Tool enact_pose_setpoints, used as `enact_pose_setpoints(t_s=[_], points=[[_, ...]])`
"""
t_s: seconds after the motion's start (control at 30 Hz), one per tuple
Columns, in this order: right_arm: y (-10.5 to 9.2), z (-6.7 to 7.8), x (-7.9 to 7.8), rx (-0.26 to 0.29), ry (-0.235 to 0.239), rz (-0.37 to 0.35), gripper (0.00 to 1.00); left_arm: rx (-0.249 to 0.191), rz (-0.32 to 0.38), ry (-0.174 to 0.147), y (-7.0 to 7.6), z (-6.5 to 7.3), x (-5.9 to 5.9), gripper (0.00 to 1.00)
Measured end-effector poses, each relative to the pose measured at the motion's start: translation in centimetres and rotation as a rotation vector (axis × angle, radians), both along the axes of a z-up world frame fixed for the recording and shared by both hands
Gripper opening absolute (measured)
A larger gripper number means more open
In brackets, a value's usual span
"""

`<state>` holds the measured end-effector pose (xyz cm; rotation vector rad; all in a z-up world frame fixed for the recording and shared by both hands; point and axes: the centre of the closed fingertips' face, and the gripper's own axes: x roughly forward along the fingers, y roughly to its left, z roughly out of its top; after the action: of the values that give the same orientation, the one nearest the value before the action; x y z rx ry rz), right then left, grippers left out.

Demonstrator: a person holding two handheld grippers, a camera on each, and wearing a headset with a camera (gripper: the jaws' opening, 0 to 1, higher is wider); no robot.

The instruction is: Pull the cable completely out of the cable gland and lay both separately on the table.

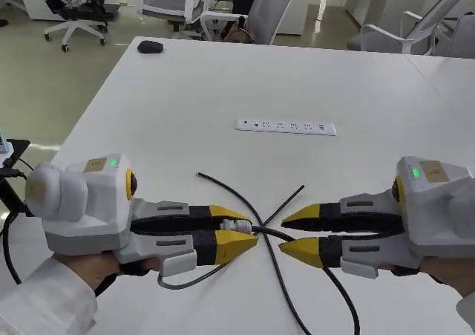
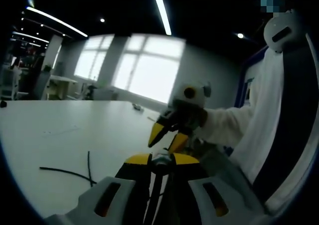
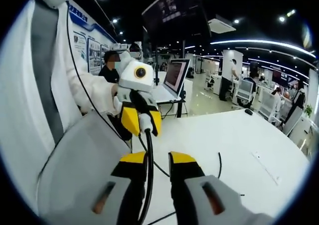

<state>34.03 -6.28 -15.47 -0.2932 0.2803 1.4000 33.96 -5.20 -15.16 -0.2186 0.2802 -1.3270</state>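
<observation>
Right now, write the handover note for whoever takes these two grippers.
Grippers: the left claw is shut on the cable gland, over the white table. The right claw is open, its jaws on either side of the black cable close to the gland, not clamped.
Done: gland gripped, right claw lined up on the cable.
Not done: the cable is not yet out of the gland.
Left: close the right claw on the cable, pull it fully out, and lay the gland and cable apart on the table.
</observation>
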Motion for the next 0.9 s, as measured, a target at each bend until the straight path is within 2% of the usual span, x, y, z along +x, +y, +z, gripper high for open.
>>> enact_pose_setpoints(t_s=[0.13,0.37,0.67,0.8,0.9], points=[[1.2,0.9,-0.4,0.005,-0.032,0.040,0.14,0.001,-0.015,0.004,-0.2,-0.1,-0.2,0.17],[1.5,0.7,-0.9,0.020,-0.005,0.066,0.10,0.005,-0.022,0.006,-0.3,-0.2,-0.3,0.17],[1.0,0.1,-1.2,-0.006,0.014,0.077,0.07,-0.009,-0.037,0.013,-0.5,-0.1,-0.4,0.17],[1.3,0.0,-1.3,-0.023,0.001,0.096,0.04,-0.005,-0.038,0.009,-0.6,-0.1,-0.4,0.17],[1.4,0.0,-1.1,-0.028,-0.029,0.101,0.04,-0.007,-0.031,0.013,-0.3,-0.1,-0.2,0.17]])
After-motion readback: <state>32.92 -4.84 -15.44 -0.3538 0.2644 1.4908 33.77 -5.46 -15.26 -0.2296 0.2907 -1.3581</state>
